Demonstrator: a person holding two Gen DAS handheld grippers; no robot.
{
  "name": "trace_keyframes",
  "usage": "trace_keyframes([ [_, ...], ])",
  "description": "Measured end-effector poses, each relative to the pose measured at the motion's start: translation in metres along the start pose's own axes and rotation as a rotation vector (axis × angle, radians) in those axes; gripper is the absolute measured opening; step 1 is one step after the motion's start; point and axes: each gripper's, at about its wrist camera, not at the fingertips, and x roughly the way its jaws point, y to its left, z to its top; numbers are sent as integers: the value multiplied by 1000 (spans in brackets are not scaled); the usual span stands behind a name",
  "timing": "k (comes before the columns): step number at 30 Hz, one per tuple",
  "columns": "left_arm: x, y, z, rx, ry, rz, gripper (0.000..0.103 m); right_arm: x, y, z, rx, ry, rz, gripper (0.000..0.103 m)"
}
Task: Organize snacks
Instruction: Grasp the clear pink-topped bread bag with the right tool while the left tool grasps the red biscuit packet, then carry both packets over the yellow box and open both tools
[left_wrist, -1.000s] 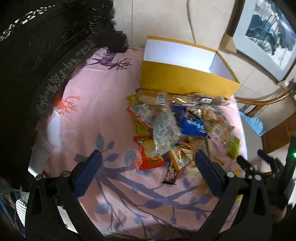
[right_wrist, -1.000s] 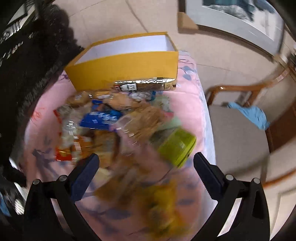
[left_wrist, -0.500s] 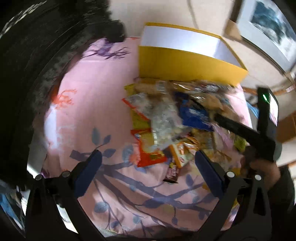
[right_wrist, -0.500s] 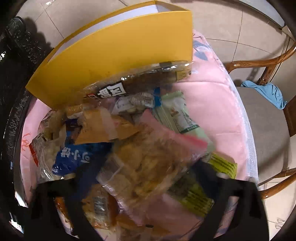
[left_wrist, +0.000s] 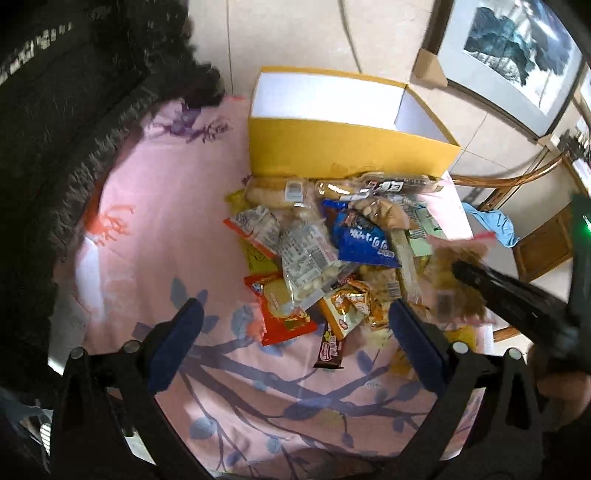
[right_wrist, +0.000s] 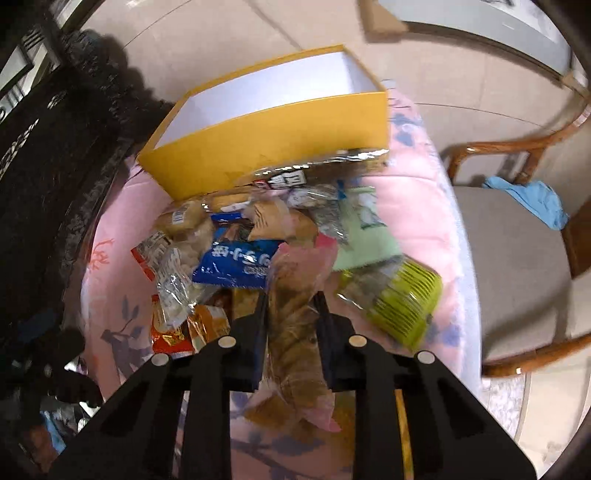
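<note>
A pile of snack packets (left_wrist: 332, 258) lies on the pink floral cloth in front of an open yellow box (left_wrist: 347, 155) with a white inside. My right gripper (right_wrist: 291, 306) is shut on a clear pink-edged bag of brown snacks (right_wrist: 295, 325) and holds it above the pile; the bag also shows in the left wrist view (left_wrist: 458, 280). A blue packet (right_wrist: 236, 264) and a green packet (right_wrist: 402, 302) lie beside it. My left gripper (left_wrist: 291, 328) is open and empty above the near edge of the pile, over a red packet (left_wrist: 284, 310).
The yellow box also shows in the right wrist view (right_wrist: 273, 136). A wooden chair (right_wrist: 517, 258) with a blue cloth (right_wrist: 532, 199) stands right of the table. Dark carved furniture (left_wrist: 55, 129) borders the left. A framed picture (left_wrist: 517, 51) leans at the back right.
My right gripper has gone from open to shut on the bag of brown snacks and lifted it off the pile. The left gripper has stayed open, shifting slightly.
</note>
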Motion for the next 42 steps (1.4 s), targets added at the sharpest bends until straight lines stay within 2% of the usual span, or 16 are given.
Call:
trace_keyframes([
  [2,10,15,-1,-40,30,-43,101,-13,-3,-9,44,-13,39,25],
  [4,22,31,-4,-56,31,-91,101,-27,-1,-15,49,-28,24,25],
  [7,46,62,-11,-58,51,-99,101,-43,0,-19,39,-46,16,25],
  [10,69,90,-15,-124,89,-68,99,-46,-4,-18,35,-58,6,25],
  [12,76,94,-12,-151,69,-111,99,-45,-4,-16,42,-52,-2,25],
  [14,89,86,-10,-119,77,-121,99,-37,-5,-12,54,-36,6,25],
  [17,115,57,-19,7,143,-111,99,-32,-2,-8,55,-27,25,25],
  [20,146,33,-35,102,163,16,101,-28,-1,-5,46,-28,19,25],
  [22,147,18,-37,137,107,30,94,-27,-4,-5,59,-22,23,25],
  [24,147,3,-31,181,81,14,65,-26,-5,-7,67,-19,28,25],
  [25,148,1,-29,178,87,15,59,-26,-6,-9,70,-18,26,25],
  [27,147,1,-25,151,114,4,49,-29,-5,-11,73,-25,30,25],
  [33,107,25,-20,38,120,-8,45,-55,14,-9,8,-78,39,25],
  [35,84,32,-17,40,81,37,45,-66,23,-8,-24,-104,34,25],
  [38,48,37,-11,38,3,69,45,-81,33,-2,-30,-138,97,25],
  [42,2,32,5,39,-103,62,45,-97,48,10,-94,-185,117,25],
])
